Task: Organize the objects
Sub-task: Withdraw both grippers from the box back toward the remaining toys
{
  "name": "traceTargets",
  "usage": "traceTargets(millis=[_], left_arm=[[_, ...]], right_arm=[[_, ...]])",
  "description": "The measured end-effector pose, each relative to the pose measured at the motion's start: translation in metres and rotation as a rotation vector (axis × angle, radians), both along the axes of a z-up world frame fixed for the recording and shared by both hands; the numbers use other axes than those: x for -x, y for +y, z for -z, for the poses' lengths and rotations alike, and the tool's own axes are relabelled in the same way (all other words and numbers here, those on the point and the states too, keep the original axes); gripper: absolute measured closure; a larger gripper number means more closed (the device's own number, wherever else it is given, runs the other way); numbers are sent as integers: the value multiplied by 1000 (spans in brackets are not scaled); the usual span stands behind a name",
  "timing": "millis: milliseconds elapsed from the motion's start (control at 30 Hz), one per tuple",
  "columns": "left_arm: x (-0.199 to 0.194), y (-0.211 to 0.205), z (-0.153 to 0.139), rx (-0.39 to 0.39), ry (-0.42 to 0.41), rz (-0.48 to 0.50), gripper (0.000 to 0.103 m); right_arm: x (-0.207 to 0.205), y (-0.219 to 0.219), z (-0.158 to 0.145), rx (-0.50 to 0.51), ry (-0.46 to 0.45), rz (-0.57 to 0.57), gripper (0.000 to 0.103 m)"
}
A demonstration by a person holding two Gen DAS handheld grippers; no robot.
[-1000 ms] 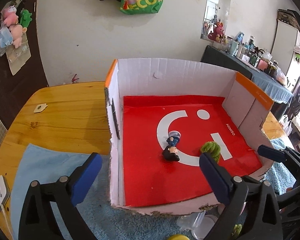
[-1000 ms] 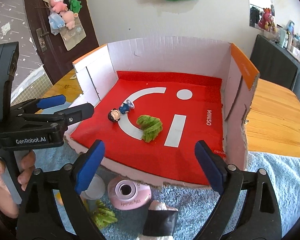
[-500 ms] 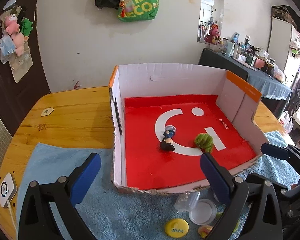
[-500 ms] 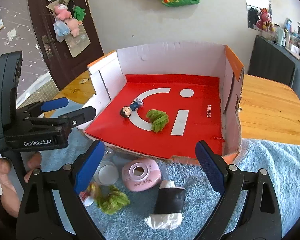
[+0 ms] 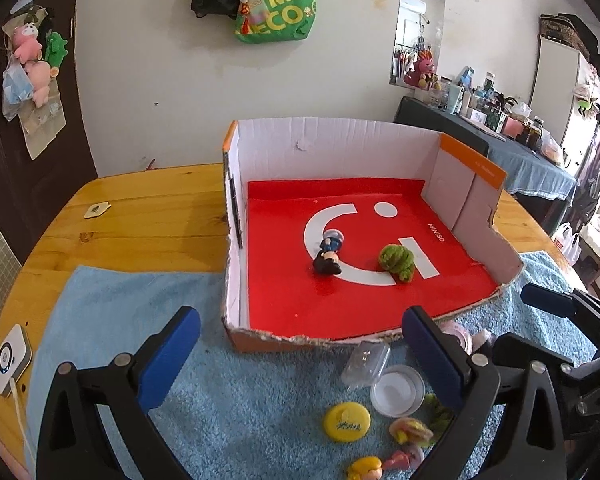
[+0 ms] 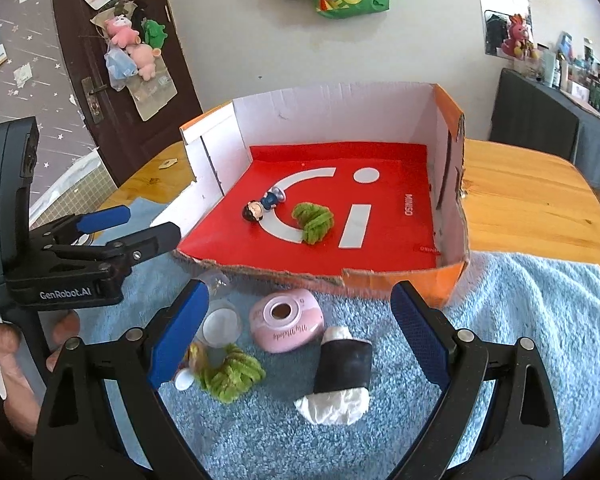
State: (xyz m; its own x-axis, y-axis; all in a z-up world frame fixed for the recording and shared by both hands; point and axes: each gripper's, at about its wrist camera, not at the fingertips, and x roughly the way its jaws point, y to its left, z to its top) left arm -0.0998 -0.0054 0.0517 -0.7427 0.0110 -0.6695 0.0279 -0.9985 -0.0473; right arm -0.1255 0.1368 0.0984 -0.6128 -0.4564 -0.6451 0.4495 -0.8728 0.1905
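A cardboard box (image 5: 340, 148) (image 6: 452, 184) with a red liner holds a small figurine (image 5: 328, 256) (image 6: 260, 206) and a green fuzzy toy (image 5: 396, 260) (image 6: 314, 220). On the blue towel in front lie a pink toy camera (image 6: 286, 320), a black-wrapped roll (image 6: 342, 372), a green fuzzy toy (image 6: 232, 374), a clear lidded cup (image 5: 396, 390) (image 6: 220, 324), a yellow disc (image 5: 347, 420) and small figures (image 5: 408, 432). My left gripper (image 5: 300, 364) (image 6: 138, 226) is open and empty. My right gripper (image 6: 300, 336) (image 5: 548, 312) is open and empty above the camera and roll.
The wooden table (image 5: 140, 220) carries the blue towel (image 5: 120, 312). A white device with a cable (image 5: 10, 358) lies at the table's left edge. A door (image 6: 112, 60) and a wall stand behind; a cluttered counter (image 5: 500, 128) is at the right.
Both grippers have pulled back from the box and risen, bringing the loose things on the towel into view. Both stay open and empty. The things in the box have not moved.
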Motion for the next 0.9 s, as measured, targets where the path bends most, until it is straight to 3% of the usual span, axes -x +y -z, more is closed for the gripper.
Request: traceTargets(millis=[900], left_arm=[[-24, -3, 25, -11, -65, 21, 0]], right_arm=[[-26, 3, 17, -59, -19, 21, 10]])
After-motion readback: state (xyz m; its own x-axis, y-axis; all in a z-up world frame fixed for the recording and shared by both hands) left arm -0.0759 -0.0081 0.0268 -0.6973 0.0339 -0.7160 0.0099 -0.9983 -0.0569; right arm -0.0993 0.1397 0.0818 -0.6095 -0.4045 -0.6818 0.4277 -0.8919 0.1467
